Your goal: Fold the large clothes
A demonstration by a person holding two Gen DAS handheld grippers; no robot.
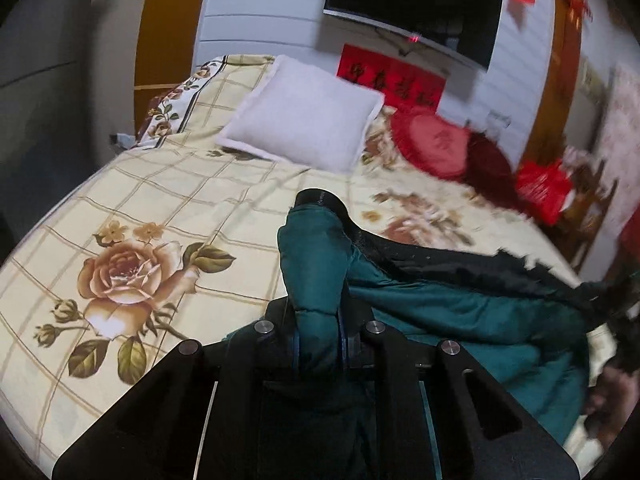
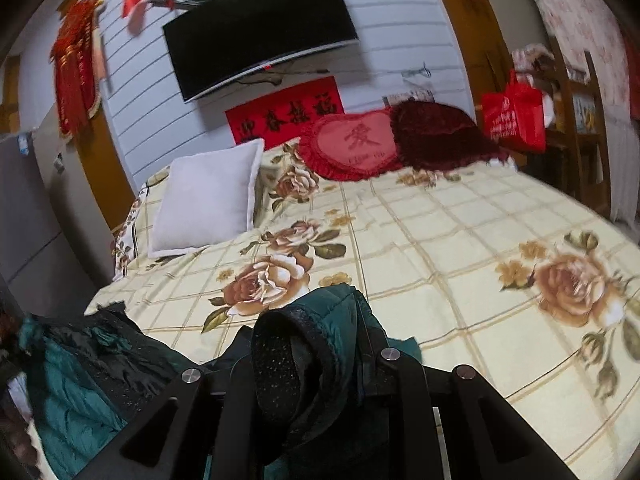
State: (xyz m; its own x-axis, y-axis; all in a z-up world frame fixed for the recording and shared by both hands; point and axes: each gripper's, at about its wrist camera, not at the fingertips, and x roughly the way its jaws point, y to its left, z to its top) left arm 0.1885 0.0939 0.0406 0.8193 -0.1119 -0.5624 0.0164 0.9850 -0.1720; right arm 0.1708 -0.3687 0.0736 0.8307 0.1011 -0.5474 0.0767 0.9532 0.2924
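Observation:
A dark green padded coat (image 1: 460, 312) with black fur trim hangs between my two grippers above the bed. My left gripper (image 1: 320, 248) is shut on a thick fold of the coat, which bulges up between the fingers. My right gripper (image 2: 316, 328) is shut on another bunch of the coat (image 2: 340, 312), where the black lining shows. In the right wrist view the rest of the coat (image 2: 72, 380) trails to the lower left. Most of both grippers' fingers are hidden by the fabric.
The bed has a cream checked sheet with roses (image 1: 120, 280). A white pillow (image 1: 304, 116) lies at the far left, a red heart cushion (image 2: 352, 144) and a dark red cushion (image 2: 440, 136) at the head. A red bag (image 2: 516, 116) stands by the right side. A TV (image 2: 260, 32) hangs on the wall.

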